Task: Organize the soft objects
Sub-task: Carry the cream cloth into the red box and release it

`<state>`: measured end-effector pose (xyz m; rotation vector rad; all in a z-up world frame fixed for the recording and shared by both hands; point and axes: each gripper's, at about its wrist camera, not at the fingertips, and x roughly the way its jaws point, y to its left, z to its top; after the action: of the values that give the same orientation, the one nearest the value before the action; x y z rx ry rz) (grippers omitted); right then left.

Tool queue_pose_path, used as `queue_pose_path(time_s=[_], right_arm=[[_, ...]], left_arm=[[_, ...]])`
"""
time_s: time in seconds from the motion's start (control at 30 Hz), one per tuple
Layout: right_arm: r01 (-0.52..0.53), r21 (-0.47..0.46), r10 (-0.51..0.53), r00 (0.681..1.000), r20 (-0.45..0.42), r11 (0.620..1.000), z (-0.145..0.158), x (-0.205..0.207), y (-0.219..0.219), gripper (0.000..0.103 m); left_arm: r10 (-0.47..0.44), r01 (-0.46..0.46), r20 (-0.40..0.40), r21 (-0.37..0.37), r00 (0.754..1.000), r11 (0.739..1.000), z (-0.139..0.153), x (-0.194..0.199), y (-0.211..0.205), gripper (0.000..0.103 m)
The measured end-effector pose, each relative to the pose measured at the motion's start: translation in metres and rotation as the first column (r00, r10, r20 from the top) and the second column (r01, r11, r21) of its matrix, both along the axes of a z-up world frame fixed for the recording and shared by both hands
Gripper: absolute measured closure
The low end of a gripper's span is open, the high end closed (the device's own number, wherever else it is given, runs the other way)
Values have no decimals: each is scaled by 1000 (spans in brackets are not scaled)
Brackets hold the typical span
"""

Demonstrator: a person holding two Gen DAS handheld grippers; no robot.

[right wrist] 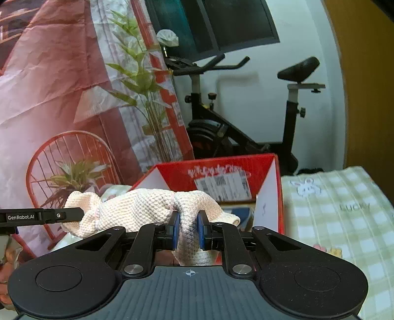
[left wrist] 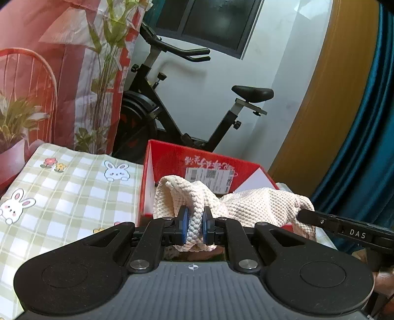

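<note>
This is a room in a home, used partly for exercise and partly as a makeshift set. A black stationary exercise bike with a padded saddle (left wrist: 253,94) stands against a plain white wall (left wrist: 214,103), below a dark-framed window (left wrist: 209,22). A deep teal curtain (left wrist: 364,137) hangs beside a mustard-yellow panel (left wrist: 317,115). A creased printed backdrop showing a red wire chair and green potted plants (right wrist: 73,103) is propped at one side. The worktop wears a green-and-white checked cloth printed with cartoon rabbits and flowers (left wrist: 69,187), and a red cardboard shipping box with a barcode label (right wrist: 221,172) sits on it.
</note>
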<state>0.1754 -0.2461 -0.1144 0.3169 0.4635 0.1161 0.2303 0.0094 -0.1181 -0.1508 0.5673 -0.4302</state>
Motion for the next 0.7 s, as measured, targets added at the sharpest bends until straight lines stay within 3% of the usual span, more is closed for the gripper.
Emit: queue_pose_path(time_s=[0.3, 0.5, 0.7], right_arm=[[-23, -104, 22, 1000, -4, 994, 15, 55, -5, 89], [-47, -127, 34, 994, -100, 991, -6, 93, -8, 89], [-54, -121, 33, 986, -166, 991, -31, 104, -13, 89]], left_arm=[[-44, 44, -28, 17, 999, 999, 7, 53, -11, 90], [-95, 101, -70, 83, 993, 991, -2, 81, -34, 90], [-112, 128, -130, 123, 985, 984, -22, 94, -42, 90]])
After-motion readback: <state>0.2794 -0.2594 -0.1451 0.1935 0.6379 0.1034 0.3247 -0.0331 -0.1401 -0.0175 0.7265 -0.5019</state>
